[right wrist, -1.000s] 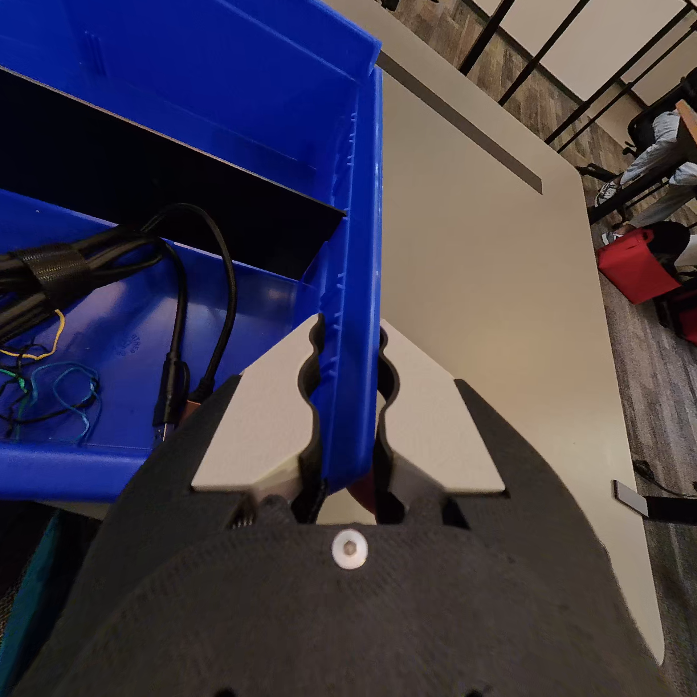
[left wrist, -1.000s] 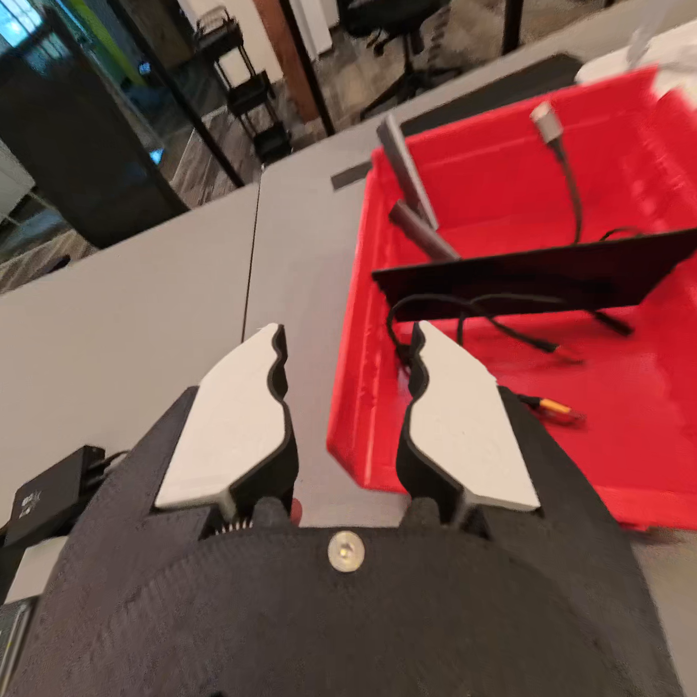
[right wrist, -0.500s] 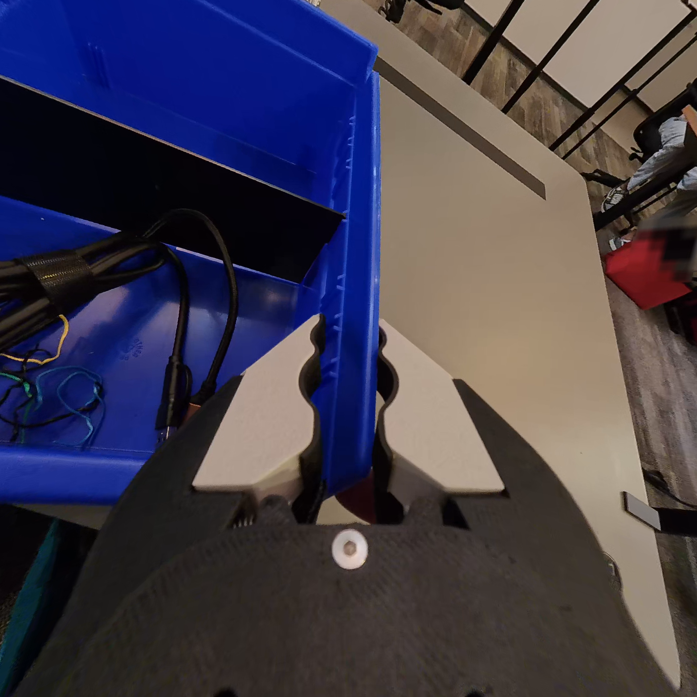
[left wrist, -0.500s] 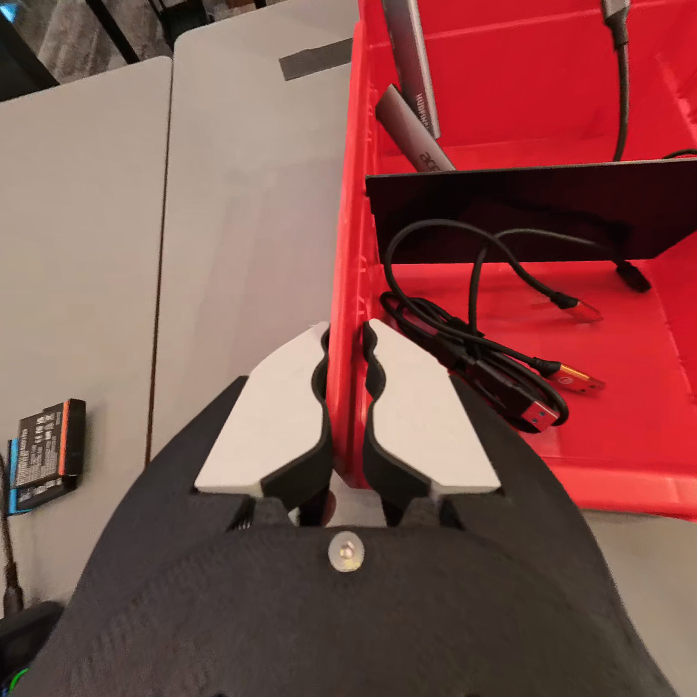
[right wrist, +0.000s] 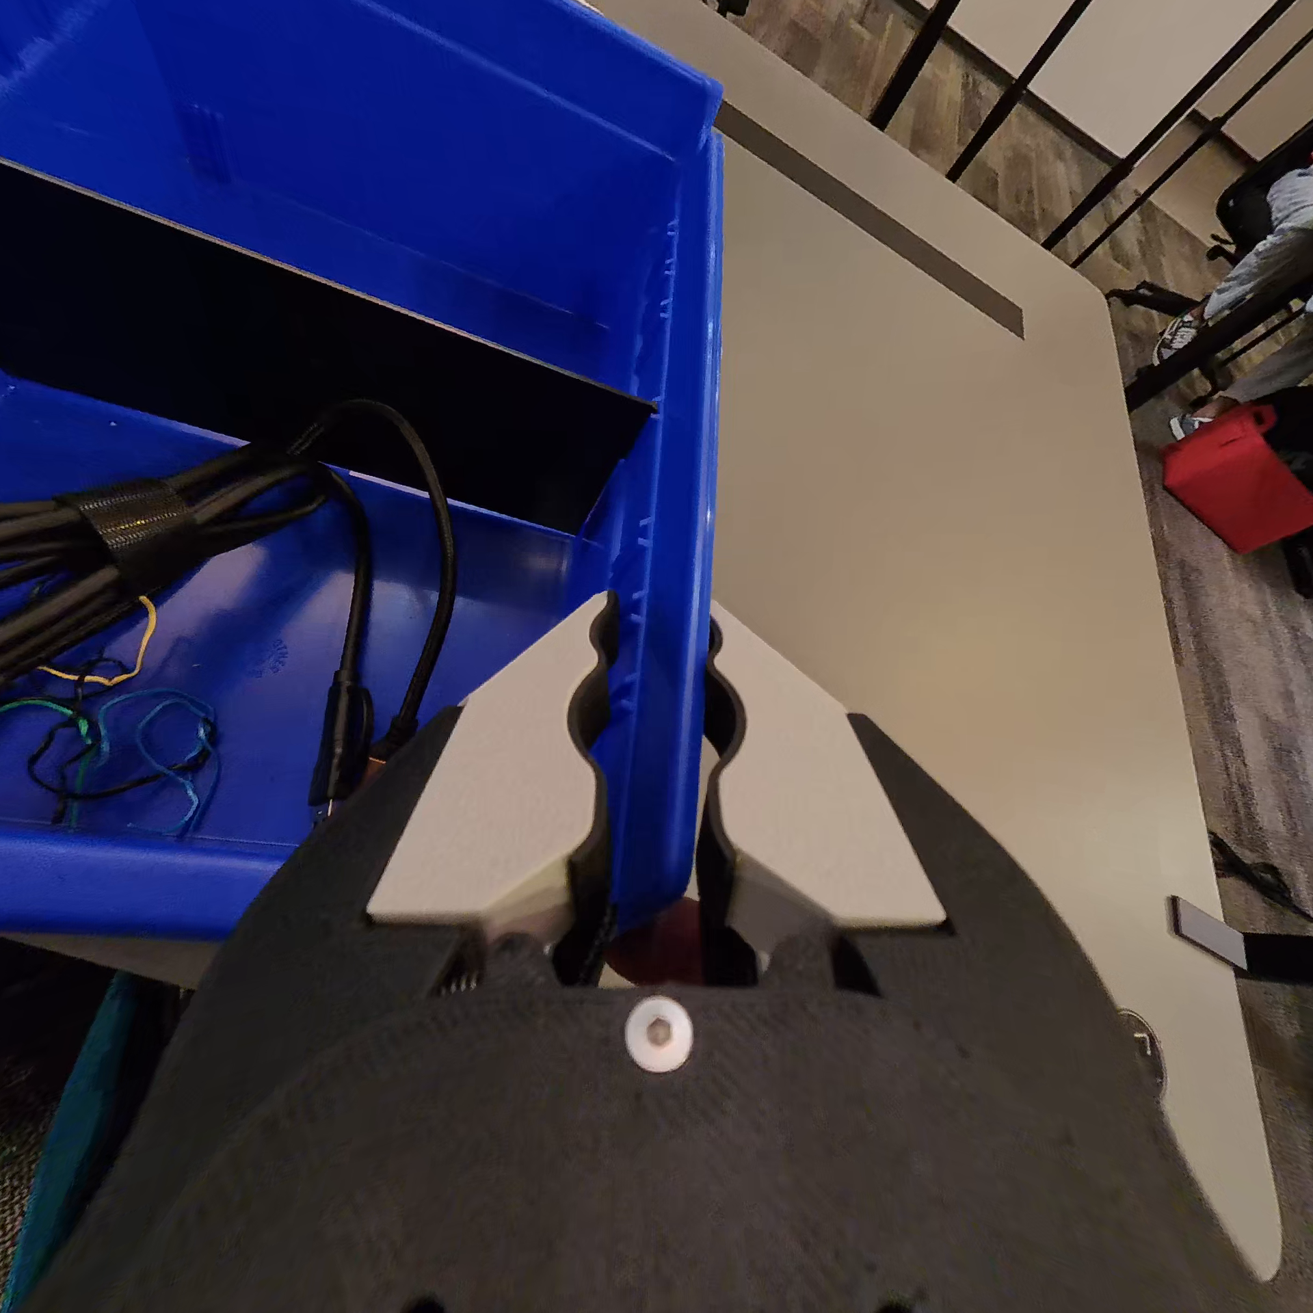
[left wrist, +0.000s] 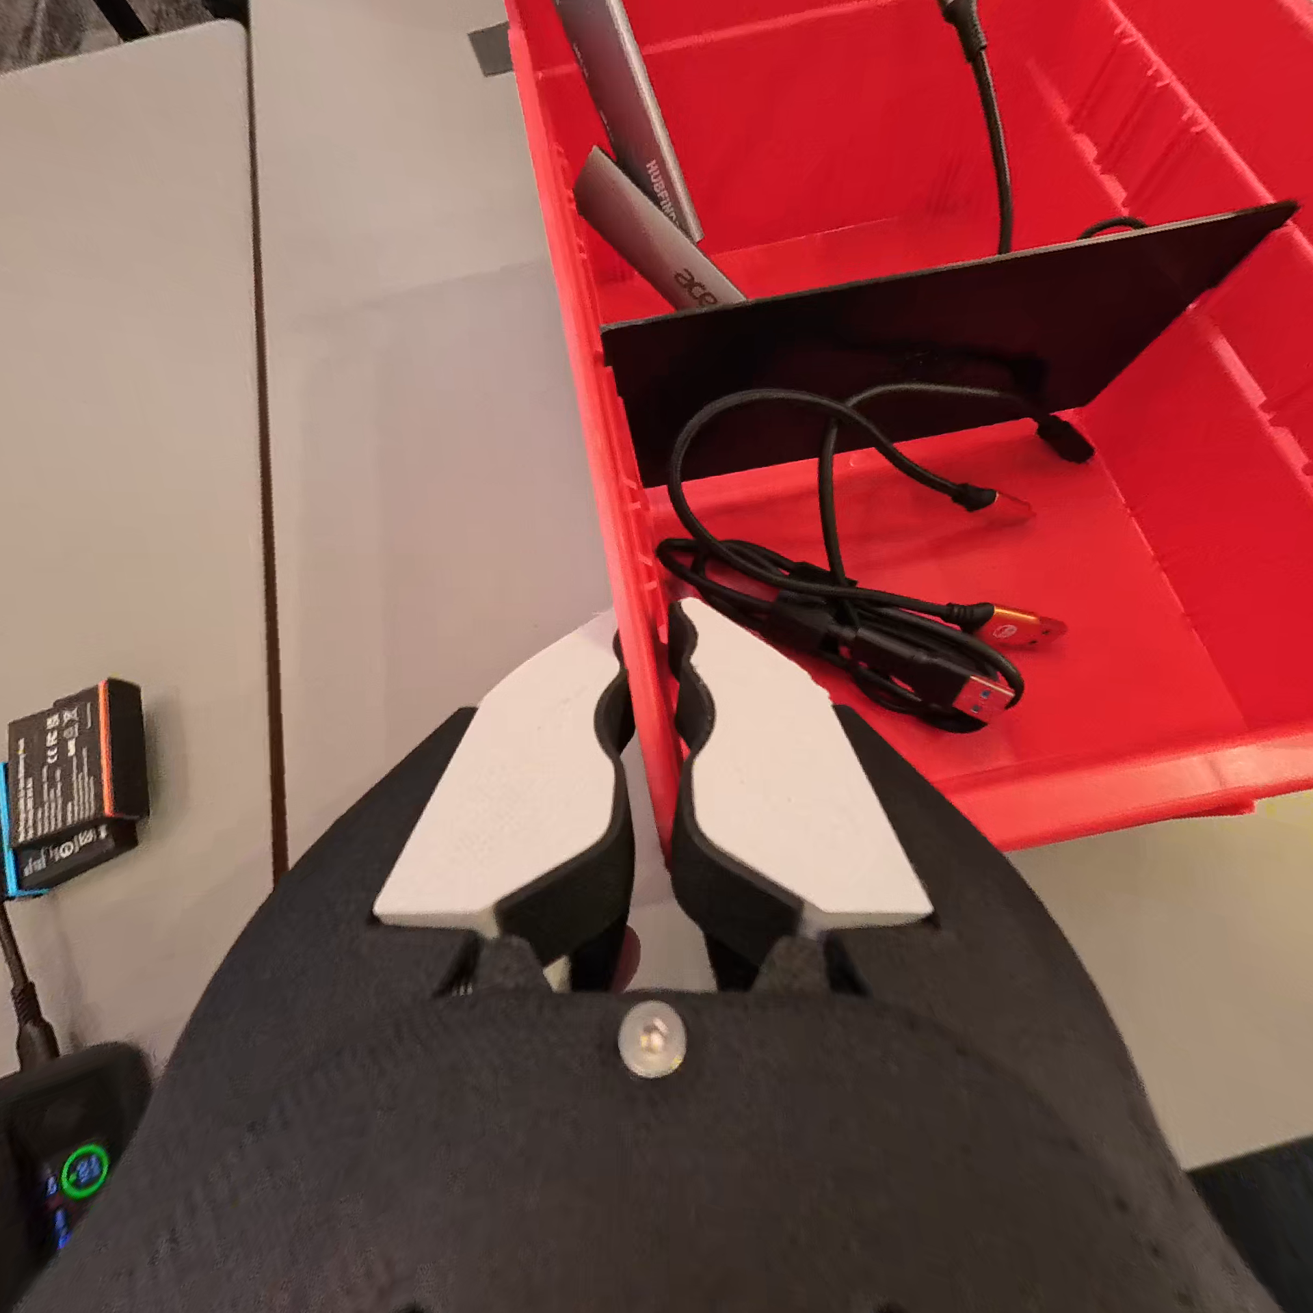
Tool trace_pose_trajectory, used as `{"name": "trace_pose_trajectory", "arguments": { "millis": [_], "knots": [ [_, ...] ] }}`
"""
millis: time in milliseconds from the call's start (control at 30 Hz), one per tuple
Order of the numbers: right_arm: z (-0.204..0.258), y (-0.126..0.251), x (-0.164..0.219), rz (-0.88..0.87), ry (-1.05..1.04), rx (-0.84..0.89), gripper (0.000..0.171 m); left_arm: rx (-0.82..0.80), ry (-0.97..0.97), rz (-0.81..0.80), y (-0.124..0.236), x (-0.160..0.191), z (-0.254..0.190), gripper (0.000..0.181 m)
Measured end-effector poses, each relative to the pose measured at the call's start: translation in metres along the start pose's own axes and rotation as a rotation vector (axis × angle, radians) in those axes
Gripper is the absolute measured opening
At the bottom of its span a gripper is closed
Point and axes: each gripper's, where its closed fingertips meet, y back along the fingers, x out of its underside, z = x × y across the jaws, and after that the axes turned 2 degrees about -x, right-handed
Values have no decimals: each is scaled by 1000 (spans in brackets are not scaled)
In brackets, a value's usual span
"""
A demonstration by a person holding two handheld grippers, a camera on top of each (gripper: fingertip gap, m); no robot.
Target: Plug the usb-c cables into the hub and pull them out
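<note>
Left wrist view first: the left gripper (left wrist: pixel 650 639) has its fingers (left wrist: pixel 540 767) clamped on the side wall of the red bin (left wrist: pixel 1108 796), one finger outside over the desk (left wrist: pixel 426 398), one inside. In the near compartment lies a tangle of black cables (left wrist: pixel 838 618) with orange and red plugs, just beside the inner finger; behind the black divider (left wrist: pixel 924 355) two grey hubs (left wrist: pixel 639 121) lean against the same wall, and another cable with a grey plug hangs into that far section. Left on the desk sit two small batteries (left wrist: pixel 71 781). The risk here, I'd say: that wall is thin and the grip sits near one corner, so a lift or drag could twist the bin, tip it, and slide hubs and cables about, or the wall could slip free of the wavy pads. Over to the right wrist view: the right gripper (right wrist: pixel 657 625) is likewise closed on the right wall of the blue bin (right wrist: pixel 355 121), which holds a strapped bundle of black cables (right wrist: pixel 128 519), two loose plug ends near the inner finger, and thin coloured wires (right wrist: pixel 121 732). The near corner looks to overhang the desk (right wrist: pixel 924 533) edge, so a careless pull might send it off. No plugging has begun; neither gripper is on a cable or hub yet.
</note>
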Motion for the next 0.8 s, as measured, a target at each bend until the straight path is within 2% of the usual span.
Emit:
{"name": "trace_pose_trajectory", "arguments": {
  "millis": [800],
  "knots": [
    [-89,19,50,57,-99,155,18,-27,67,27,47,42,22,6]
  ]
}}
